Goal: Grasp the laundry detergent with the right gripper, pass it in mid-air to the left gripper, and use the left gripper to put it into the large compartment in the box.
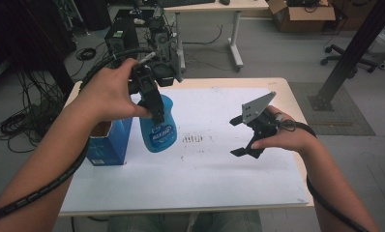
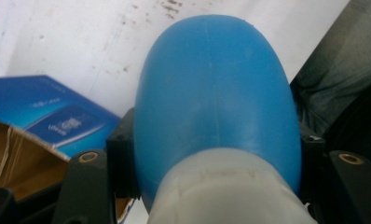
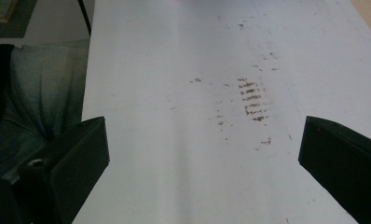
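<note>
A person's left gripper [image 1: 154, 108] is gripping a blue bottle [image 1: 158, 126] by its upper part, jaws clamped on either side of it just below the white collar [image 2: 228, 191], and holding it over the white table [image 1: 214, 169] just beside an open blue cardboard box [image 1: 108, 142]. The right gripper [image 1: 244, 137] is hanging above the middle of the table, well apart from the bottle, jaws spread wide with nothing between them. The step in hand looks like carrying the bottle, though whether toward or away from the box is impossible to say. The next move is calling for a steady, upright carry and a firm grip until the base is resting somewhere.
</note>
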`<move>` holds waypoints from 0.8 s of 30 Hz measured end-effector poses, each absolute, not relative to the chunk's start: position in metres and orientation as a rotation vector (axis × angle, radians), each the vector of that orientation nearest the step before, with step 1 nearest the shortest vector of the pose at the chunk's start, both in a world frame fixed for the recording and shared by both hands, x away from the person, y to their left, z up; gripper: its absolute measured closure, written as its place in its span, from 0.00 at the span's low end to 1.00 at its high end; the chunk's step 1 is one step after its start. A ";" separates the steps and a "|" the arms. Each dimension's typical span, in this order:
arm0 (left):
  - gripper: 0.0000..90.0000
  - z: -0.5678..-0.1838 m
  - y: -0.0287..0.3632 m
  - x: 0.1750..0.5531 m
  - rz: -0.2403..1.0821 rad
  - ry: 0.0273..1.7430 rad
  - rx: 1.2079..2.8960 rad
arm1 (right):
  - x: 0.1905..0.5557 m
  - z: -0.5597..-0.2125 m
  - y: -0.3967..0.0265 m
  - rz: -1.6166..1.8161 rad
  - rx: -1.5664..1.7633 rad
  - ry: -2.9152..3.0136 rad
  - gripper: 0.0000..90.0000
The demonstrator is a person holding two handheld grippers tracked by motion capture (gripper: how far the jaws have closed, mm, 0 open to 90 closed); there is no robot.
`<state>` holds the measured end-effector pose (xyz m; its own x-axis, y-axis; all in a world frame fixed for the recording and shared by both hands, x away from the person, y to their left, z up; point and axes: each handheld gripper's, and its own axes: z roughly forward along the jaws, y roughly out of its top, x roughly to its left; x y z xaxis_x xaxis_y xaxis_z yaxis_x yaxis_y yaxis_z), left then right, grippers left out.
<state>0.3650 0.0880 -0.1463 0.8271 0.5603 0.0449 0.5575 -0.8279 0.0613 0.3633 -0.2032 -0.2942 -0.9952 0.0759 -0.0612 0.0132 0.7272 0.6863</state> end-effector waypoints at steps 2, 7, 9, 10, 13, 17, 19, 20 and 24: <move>0.42 -0.143 0.093 0.367 0.099 0.947 2.945 | 0.364 -0.296 -0.204 1.122 0.081 2.848 0.02; 0.42 -0.134 0.106 0.372 0.117 1.065 2.909 | 0.366 -0.298 -0.206 1.118 0.083 2.856 0.02; 0.42 -0.131 0.111 0.374 0.129 1.110 2.901 | 0.366 -0.299 -0.207 1.121 0.087 2.858 0.02; 0.42 -0.129 0.114 0.375 0.136 1.132 2.895 | 0.367 -0.299 -0.207 1.121 0.087 2.858 0.02; 0.42 -0.124 0.122 0.379 0.144 1.210 2.871 | 0.367 -0.301 -0.207 1.118 0.092 2.864 0.02; 0.42 -0.117 0.133 0.383 0.174 1.325 2.818 | 0.368 -0.304 -0.207 1.114 0.091 2.873 0.02; 0.42 -0.112 0.140 0.385 0.185 1.366 2.806 | 0.368 -0.305 -0.207 1.110 0.093 2.877 0.02; 0.42 -0.108 0.146 0.387 0.183 1.410 2.784 | 0.368 -0.306 -0.207 1.104 0.094 2.884 0.02; 0.42 -0.102 0.155 0.390 0.185 1.474 2.744 | 0.369 -0.306 -0.206 1.101 0.090 2.887 0.02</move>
<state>0.3901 0.1552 -0.1023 0.5466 0.8321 0.0941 0.8296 -0.5534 0.0746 0.3687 -0.2061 -0.3063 -0.9970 0.0727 -0.0266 0.0365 0.7448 0.6663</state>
